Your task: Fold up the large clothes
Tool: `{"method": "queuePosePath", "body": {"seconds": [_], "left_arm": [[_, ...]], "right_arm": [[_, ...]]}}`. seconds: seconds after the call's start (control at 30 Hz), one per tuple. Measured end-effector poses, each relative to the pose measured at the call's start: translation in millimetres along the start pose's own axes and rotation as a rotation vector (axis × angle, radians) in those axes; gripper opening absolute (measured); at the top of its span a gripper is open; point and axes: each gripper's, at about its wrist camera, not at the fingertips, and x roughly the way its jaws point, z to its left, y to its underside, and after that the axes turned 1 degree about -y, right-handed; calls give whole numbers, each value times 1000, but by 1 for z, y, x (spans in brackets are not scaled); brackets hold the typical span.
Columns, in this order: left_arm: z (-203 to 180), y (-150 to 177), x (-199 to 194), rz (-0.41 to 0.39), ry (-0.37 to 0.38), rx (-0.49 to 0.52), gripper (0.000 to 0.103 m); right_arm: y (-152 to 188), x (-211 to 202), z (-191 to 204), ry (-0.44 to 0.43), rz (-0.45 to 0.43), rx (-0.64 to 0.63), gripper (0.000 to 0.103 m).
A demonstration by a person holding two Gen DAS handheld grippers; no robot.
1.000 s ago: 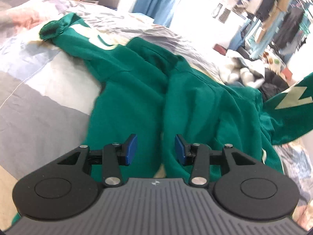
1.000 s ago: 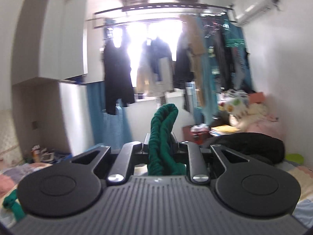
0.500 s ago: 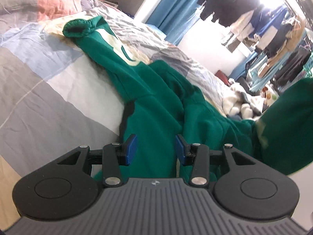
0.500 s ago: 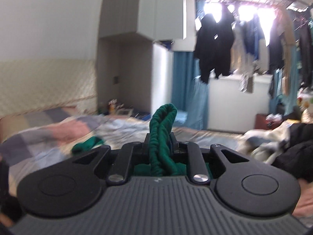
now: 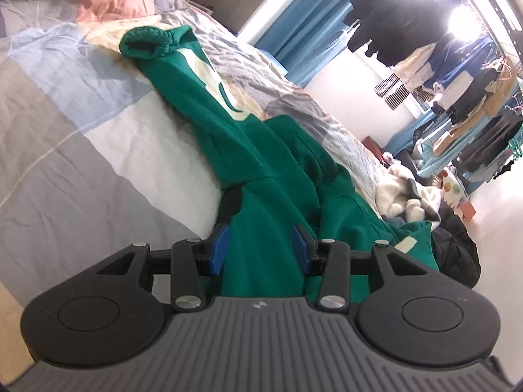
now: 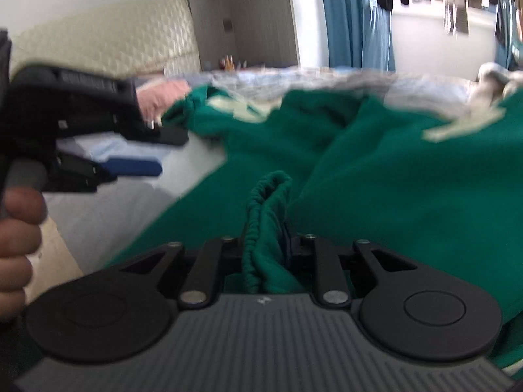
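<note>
Right tool (image 6: 266,245) pinches the green fleece sweatshirt's (image 6: 408,196) ribbed cuff (image 6: 268,202)

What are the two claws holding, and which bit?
The right claw pinches the green sweatshirt by a ribbed cuff. The left claw is open, holding nothing.

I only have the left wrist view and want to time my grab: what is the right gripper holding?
Observer: The right gripper pinches a ribbed cuff of the green sweatshirt; its jaws have just been opening a little, cuff between them.
Operator: Where is my left gripper relative to the cloth?
Observer: The left gripper hovers at the sweatshirt's edge over the bed, jaws apart, nothing between them.
Operator: Who's holding it?
Observer: A hand wraps its handle.
</note>
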Motion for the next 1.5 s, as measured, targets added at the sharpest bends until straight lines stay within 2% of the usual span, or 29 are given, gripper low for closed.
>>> {"method": "queuePosePath", "body": {"seconds": [0.13,0.27,0.3,0.37,0.47,0.6,0.8,0.93,1.1,1.2,1.3,1.4,1.5], "left_arm": [[-6,2,1,-1,11,24,48],[-7,2,-12,-24,23,42,48],[-7,2,-15,-30,24,46,48],[-8,3,-22,-40,30,51,48],[-15,7,-32,-50,58,77,48],[-36,21,-37,-36,83,170,48],[-57,43,-27,28,121,245,48],[-69,60,-12,84,127,296,48],[-80,74,13,130,98,362,45],[-83,80,28,162,69,392,40],[-85,89,45,204,7,429,33],[-83,92,54,217,-15,439,33],[-81,91,60,226,-18,423,33]], "right_arm": [[0,-4,9,-4,-2,-38,29],[-8,-18,6,-78,15,26,57],[-8,-23,7,-83,18,27,67],[-11,-34,11,-70,29,24,78],[-15,-53,10,-69,52,16,79],[-20,-84,-9,-61,45,54,79],[-20,-113,-47,11,26,123,79],[-20,-106,-74,79,-6,211,79],[-16,-82,-97,218,-22,201,78],[-8,-67,-113,234,7,231,75],[3,-56,-124,248,37,266,74],[16,-50,-127,254,39,301,74],[19,-44,-122,272,47,269,74]]}}
